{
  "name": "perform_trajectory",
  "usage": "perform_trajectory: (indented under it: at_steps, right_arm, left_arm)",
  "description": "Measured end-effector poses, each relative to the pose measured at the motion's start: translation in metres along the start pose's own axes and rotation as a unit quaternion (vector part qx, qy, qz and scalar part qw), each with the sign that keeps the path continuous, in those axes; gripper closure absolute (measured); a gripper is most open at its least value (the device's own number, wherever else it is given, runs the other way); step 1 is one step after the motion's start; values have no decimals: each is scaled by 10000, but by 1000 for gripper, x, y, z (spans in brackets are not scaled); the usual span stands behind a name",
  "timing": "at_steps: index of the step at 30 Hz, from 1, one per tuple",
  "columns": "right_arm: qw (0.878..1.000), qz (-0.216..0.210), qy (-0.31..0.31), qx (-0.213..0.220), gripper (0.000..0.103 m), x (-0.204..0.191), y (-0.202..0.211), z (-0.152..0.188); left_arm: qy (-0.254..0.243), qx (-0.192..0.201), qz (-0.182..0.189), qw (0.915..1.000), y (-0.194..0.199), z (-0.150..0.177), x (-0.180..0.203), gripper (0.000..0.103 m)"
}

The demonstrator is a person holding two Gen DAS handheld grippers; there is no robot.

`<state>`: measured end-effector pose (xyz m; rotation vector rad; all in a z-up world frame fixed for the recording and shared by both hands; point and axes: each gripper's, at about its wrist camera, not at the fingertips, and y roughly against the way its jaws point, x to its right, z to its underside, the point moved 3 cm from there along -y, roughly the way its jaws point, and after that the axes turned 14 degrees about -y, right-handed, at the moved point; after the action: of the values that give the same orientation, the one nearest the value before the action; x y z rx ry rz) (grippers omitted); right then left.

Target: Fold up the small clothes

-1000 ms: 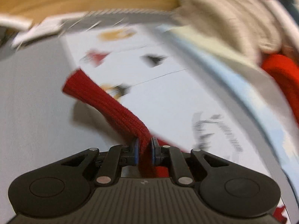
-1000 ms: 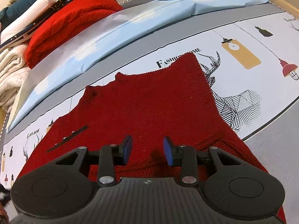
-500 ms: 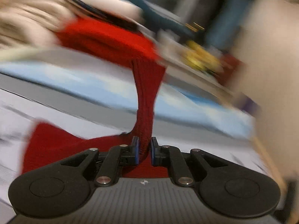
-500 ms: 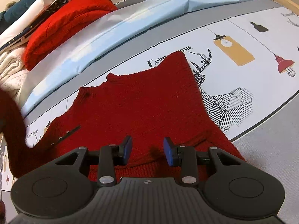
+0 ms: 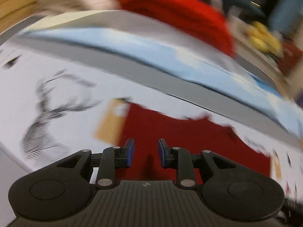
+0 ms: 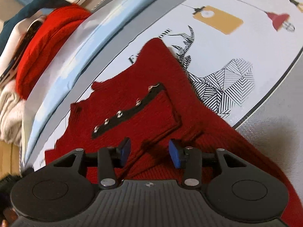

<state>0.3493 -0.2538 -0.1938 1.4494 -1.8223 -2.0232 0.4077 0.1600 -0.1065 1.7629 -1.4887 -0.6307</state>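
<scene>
Red knit: the sweater (image 6: 136,102) lies flat on the bed (image 6: 236,43) directly beneath both pairs of fingers. Your right gripper (image 6: 149,152) and left gripper (image 5: 144,152) are both opening, holding nothing. The folded-over panel's edge runs diagonally ahead of the right fingers (image 6: 174,156), nearer that hand.

A dark red knitted sweater (image 6: 151,102) lies flat on a printed white bed sheet (image 6: 246,43), one sleeve (image 6: 144,113) folded across its middle. Behind it runs a pale blue pillow (image 6: 79,53); behind that, a pile with a folded bright red knit (image 6: 47,43).
</scene>
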Motion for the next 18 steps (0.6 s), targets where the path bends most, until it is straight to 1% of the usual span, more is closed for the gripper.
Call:
perform_trajectory:
  at_steps: [2, 3, 5, 6, 7, 8, 10, 11, 13, 15, 16, 17, 18]
  right_arm:
    - [9999, -83, -100, 47, 57, 0, -5, -2]
    - [9998, -112, -120, 59, 57, 0, -8, -2]
    - [9998, -104, -150, 101, 60, -1, -13, -3]
    - [9998, -88, -149, 124, 70, -1, -15, -4]
    - [9998, -57, -128, 139, 86, -1, -18, -4]
    - [9998, -51, -96, 145, 91, -1, -20, -4]
    - [9997, -140, -40, 216, 94, -3, -19, -4]
    - [9992, -251, 30, 303, 94, -6, -15, -4]
    - [9944, -759, 328, 658, 95, -23, 4, -5]
    - [9807, -1475, 533, 1165, 95, -41, 34, -4]
    - [9705, -1807, 667, 1449, 95, -48, 49, -4]
    - [9642, -1884, 830, 1672, 95, -51, 57, -3]
    - [9635, -1786, 888, 1787, 95, -51, 59, -3]
  left_arm:
    - [403, -87, -72, 9991, -4, -4, -21, 74]
    - [490, -111, -108, 9987, -6, -7, -27, 74]
    - [472, -145, -257, 9985, 0, -8, -37, 74]
    - [447, -174, -302, 9984, -2, -9, -40, 74]
    - [454, -201, -282, 9984, 4, -5, -45, 74]
    - [467, -239, -241, 9983, 2, -4, -46, 74]
    - [433, -309, -168, 9984, 0, -3, -47, 74]
    - [395, -324, -132, 9986, 0, -2, -47, 74]
    - [334, -313, -20, 9990, 4, 0, -43, 74]
    - [244, -307, 141, 9991, 4, 1, -40, 74]
    - [175, -314, 223, 9991, 4, 2, -36, 74]
    - [127, -327, 283, 9990, 3, 3, -33, 74]
    - [72, -367, 360, 9987, 1, 5, -30, 74]
